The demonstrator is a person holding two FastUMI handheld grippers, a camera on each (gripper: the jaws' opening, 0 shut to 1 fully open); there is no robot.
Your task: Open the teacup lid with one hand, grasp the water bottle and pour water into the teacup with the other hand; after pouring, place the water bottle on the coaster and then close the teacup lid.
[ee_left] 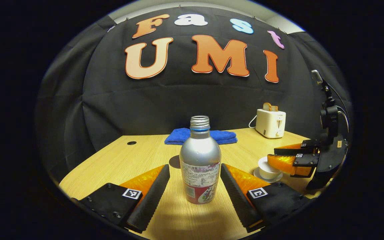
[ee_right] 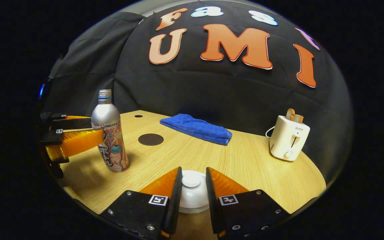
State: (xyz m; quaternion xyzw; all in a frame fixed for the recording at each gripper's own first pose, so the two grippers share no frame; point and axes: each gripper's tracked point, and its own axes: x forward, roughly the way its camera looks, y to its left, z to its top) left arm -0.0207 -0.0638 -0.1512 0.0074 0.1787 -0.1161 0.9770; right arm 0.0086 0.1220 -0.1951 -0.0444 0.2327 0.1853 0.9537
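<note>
- The water bottle stands upright on the wooden table, cap off, silver body with a printed label around the lower half.
- The left gripper has its jaws spread wide, one finger on each side of the bottle with a clear gap on both, so nothing is squeezed.
- From the right gripper view, the same bottle sits at the left with the left gripper's orange fingers around its middle; hard to tell from there if they touch it.
- The right gripper is down at the teacup, jaws narrow, fingers hugging the white lid on both sides. They look like they're right against it, but whether they actually press can't be told.
- In the left gripper view the teacup sits on a small saucer at the right, the right gripper over it.
- The round dark coaster lies flat behind the bottle, apart from it.
- A folded blue towel lies toward the back of the table.
- A white toaster with bread sticking out stands at the far right.
</note>
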